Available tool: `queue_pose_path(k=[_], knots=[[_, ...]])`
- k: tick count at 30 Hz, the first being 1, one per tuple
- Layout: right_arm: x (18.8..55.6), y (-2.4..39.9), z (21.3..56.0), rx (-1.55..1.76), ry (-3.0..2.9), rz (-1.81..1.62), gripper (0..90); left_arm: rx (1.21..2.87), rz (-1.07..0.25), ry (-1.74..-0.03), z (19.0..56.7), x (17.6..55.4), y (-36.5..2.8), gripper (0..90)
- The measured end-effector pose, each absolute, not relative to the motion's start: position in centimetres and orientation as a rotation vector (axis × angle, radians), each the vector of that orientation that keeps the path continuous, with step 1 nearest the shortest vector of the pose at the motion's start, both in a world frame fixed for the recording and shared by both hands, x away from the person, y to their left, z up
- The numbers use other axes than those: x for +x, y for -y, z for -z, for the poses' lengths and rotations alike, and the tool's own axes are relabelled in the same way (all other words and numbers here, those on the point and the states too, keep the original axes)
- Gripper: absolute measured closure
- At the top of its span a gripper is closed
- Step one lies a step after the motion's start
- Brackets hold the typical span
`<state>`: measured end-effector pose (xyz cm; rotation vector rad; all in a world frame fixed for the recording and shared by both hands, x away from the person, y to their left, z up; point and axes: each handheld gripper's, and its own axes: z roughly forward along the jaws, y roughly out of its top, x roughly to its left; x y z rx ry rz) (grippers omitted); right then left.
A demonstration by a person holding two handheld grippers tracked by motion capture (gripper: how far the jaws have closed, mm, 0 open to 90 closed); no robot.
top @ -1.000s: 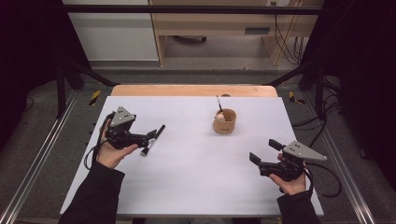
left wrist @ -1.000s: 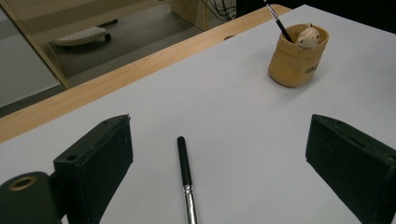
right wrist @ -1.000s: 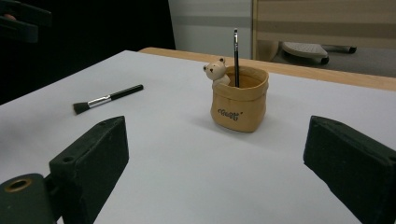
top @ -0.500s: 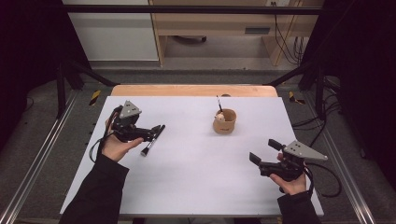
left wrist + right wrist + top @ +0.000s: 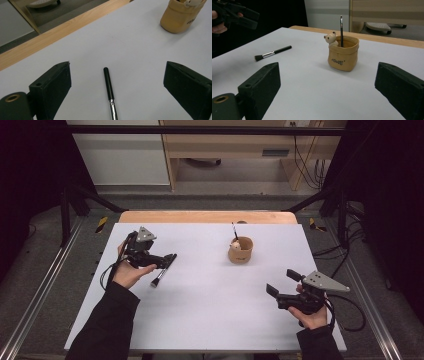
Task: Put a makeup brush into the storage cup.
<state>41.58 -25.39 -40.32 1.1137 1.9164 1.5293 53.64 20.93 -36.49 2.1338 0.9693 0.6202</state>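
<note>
Desk [image 5: 210,320]: white sheet, wood edge at far side.
Cup [image 5: 240,250]: tan, right of centre, 1 thin brush upright inside, small bear figure at rim.
Left gripper [image 5: 162,262]: jaws spread wide, empty, hovering over brush, much nearer than right.
Right gripper [image 5: 283,282]: jaws spread, empty, well apart near desk's right front.
Brush [image 5: 109,91]: flat on desk left of cup, between left jaws, long axis along gripper's line of sight, handle tip away, bristles toward hand. Likely next: lower, close across handle.

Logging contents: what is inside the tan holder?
In the tan holder stands a thin black brush, upright, with a small bear figure at its rim. The holder's wall hides the brush's lower end.
</note>
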Motion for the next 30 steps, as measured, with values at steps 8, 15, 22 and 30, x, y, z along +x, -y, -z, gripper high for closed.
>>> queue_pose_path(k=[8, 15, 22, 30], knots=[[41.6, 25.3, 40.3, 1.1, -1.919, -1.518, 6.9, 2.197, -0.608, -0.993, 37.2, 55.1, -20.1, 7.4], [41.6, 25.2, 40.3, 1.11, -1.921, -1.523, 6.8, 2.255, -0.581, -1.021, 38.2, 56.1, -19.5, 7.3], [41.6, 25.1, 40.4, 1.107, -1.928, -1.521, 6.8, 2.324, -0.572, -1.047, 39.6, 56.8, -19.1, 7.6], [41.6, 25.0, 40.4, 1.103, -1.929, -1.523, 6.8, 2.357, -0.528, -1.095, 40.9, 57.4, -19.4, 13.7]])
